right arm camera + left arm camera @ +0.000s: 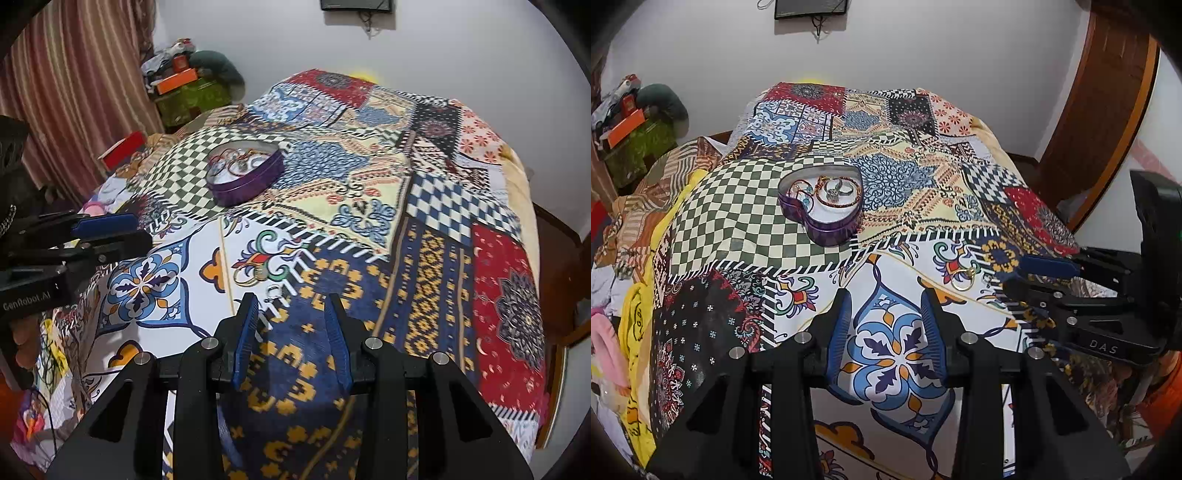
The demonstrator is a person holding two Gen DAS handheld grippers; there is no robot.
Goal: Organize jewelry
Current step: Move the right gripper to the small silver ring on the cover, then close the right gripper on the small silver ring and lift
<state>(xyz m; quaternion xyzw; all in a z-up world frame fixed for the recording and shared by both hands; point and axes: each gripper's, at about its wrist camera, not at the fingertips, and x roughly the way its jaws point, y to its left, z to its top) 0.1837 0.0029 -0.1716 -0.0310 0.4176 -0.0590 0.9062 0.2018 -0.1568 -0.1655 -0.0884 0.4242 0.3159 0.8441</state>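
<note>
Rings lie loose on the patchwork bedspread (436, 206): a gold ring (248, 277) and a smaller silver one (274, 291), I think, just ahead of my right claw (291, 299), slightly left of its line. My left claw (888, 295) sits farther off. Both claws stand apart, empty. The heart-shaped tin (245, 173) waits beyond, already holding bangles.
</note>
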